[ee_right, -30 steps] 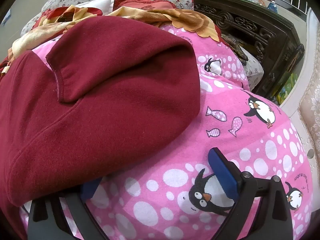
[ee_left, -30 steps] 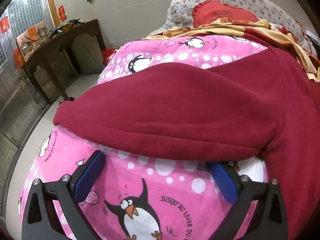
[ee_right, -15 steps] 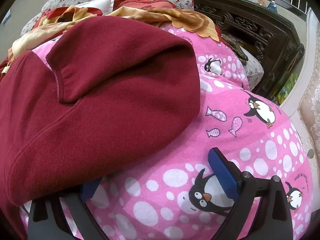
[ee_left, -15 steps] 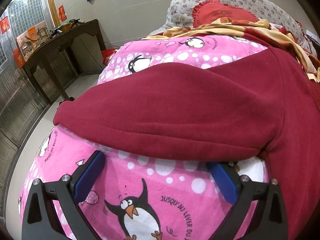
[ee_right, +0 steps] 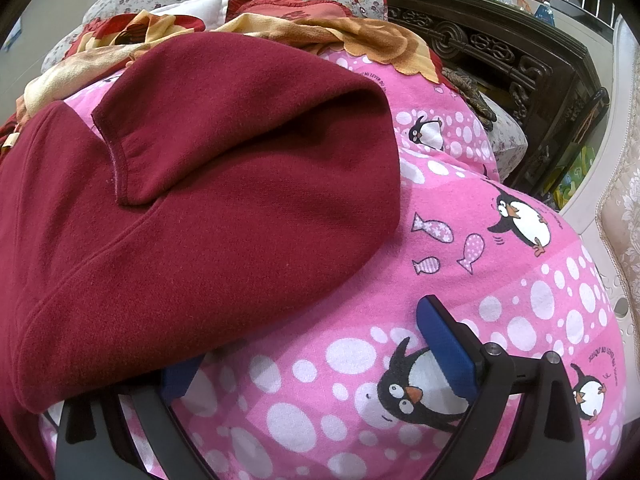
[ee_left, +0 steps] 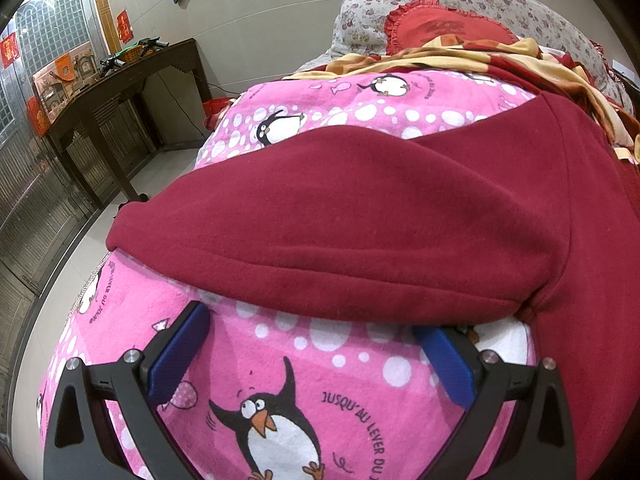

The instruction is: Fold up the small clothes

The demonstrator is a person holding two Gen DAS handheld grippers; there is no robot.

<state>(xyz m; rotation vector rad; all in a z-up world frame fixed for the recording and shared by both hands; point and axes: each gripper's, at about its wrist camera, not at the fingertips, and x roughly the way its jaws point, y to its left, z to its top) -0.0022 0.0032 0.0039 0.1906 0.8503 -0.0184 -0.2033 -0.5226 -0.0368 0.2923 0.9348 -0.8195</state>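
Garment: dark red fleece top [ee_left: 360, 216], spread over pink blanket; folded layers, thick rolled edge nearest the cameras.
Sleeve: cuffed flap [ee_right: 224, 120] folded inward across the body, hem stitching visible along its left edge.
Garment position: centre and right in left wrist view; left and centre in right wrist view; lower edge overhangs the inner fingers of both claws.
Left claw [ee_left: 316, 344]: spread wide, nothing clamped; low over blanket just before the garment's near edge.
Left claw pads: left blue pad [ee_left: 180, 348] clear on the blanket; right blue pad [ee_left: 444, 360] tip tucked under the red hem.
Right claw [ee_right: 312, 352]: spread wide, nothing clamped between the pads.
Right claw pads: right blue pad [ee_right: 444, 348] free over a penguin print; left pad [ee_right: 178, 376] mostly hidden beneath the fleece edge.
Blanket: pink [ee_left: 280, 380], white dots, penguins, fish, French lettering; covers the bed under the garment.
Behind garment: yellow and red patterned cloth [ee_left: 460, 56] bunched at the far end; red frilled cushion [ee_left: 440, 28] against floral pillows [ee_left: 500, 4].
Left surroundings: dark wooden side table [ee_left: 120, 92] along the wall, cluttered on top; metal gate [ee_left: 36, 184] further left; tiled floor.
Right surroundings: carved dark wood cabinet [ee_right: 500, 56] beside the bed; pale chair frame [ee_right: 616, 184] at far right.
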